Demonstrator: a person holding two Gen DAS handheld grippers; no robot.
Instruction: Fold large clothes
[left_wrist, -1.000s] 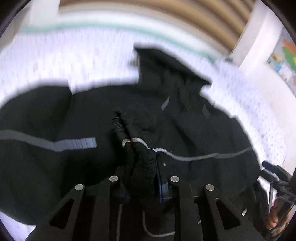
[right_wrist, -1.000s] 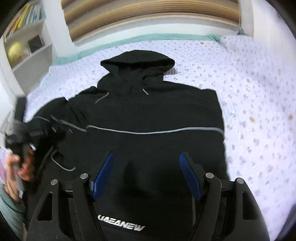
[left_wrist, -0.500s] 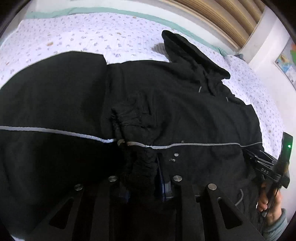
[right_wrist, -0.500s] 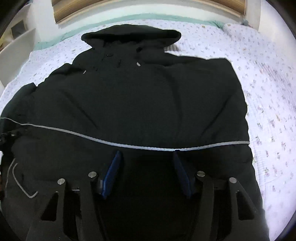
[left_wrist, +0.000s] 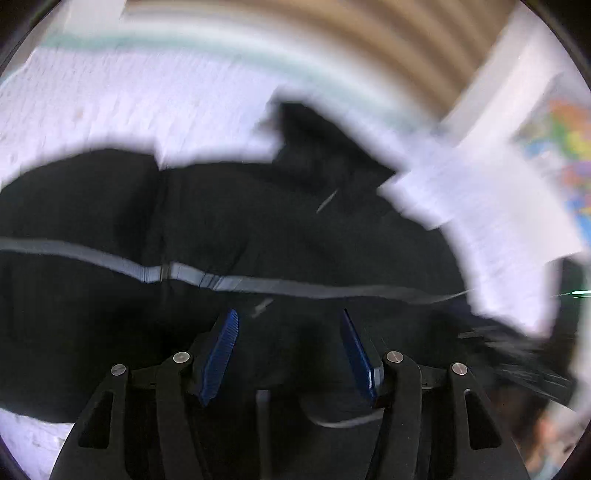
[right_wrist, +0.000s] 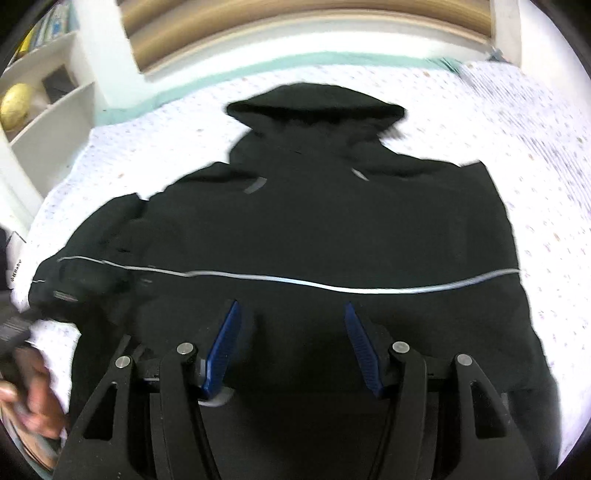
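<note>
Left gripper (left_wrist: 288, 354) agape, black jacket (right_wrist: 314, 229) – grey-striped – spread flat

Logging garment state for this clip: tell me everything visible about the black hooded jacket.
The black hooded jacket lies flat on the floral bedsheet, hood pointing toward the headboard. It looks like matte, slightly puffy fabric, with a thin pale stripe across the body and small grey tabs near the collar. Both sleeves appear folded inward. Neither open gripper holds it.
</note>
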